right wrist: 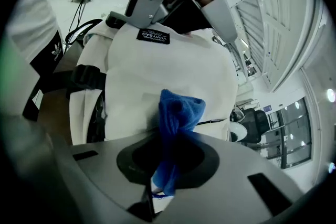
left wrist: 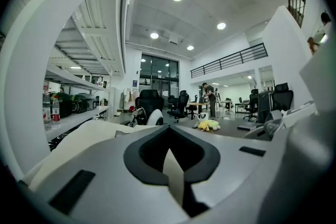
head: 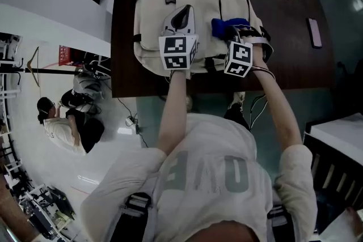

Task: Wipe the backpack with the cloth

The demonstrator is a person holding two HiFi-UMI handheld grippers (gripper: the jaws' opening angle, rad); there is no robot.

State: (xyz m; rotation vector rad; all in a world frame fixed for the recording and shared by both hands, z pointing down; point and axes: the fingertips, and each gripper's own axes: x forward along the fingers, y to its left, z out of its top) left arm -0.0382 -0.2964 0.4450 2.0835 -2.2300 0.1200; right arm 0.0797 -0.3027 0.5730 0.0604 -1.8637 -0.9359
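Backpack (head: 152, 20) is laid flat on the dark table (head: 283, 54), close to the edge nearest the person. Cloth (right wrist: 178, 123) is clamped in the right gripper (right wrist: 157, 186) jaws. Its bunched end sticks out ahead of them and is set against the right part of the bag's face. Left gripper (head: 182, 13) jaws are closed together, with nothing seen between them. It is laid on the middle of the bag, apparently as a hold-down.

Step in hand, as judged: a wipe stroke across the front panel. To be done well:
- Cloth should be pressed broadside onto the fabric, not dragged by its tip.
- Strokes should be run straight and overlapped.
- Bag should be pinned by the left gripper so it isn't shoved along the table.
- Buckle (head: 170, 0), strap (right wrist: 86, 80) and seam lines should be crossed lightly, so the cloth isn't snagged or pulled out of the jaws.
- Hard jaw tips should be held off the fabric.

Materials:
- Bag: cream woven fabric, soft and slightly puffed, expected to give under pressure. It is trimmed with black webbing, black plastic hardware, thin dark piping and a small black sewn label (right wrist: 153, 35).
- Cloth: blue, terry-like pile, gathered into a thick soft wad.
- Table: dark brown, smooth, flat.
- Grippers: grey hard shells with a black recess round the jaws.
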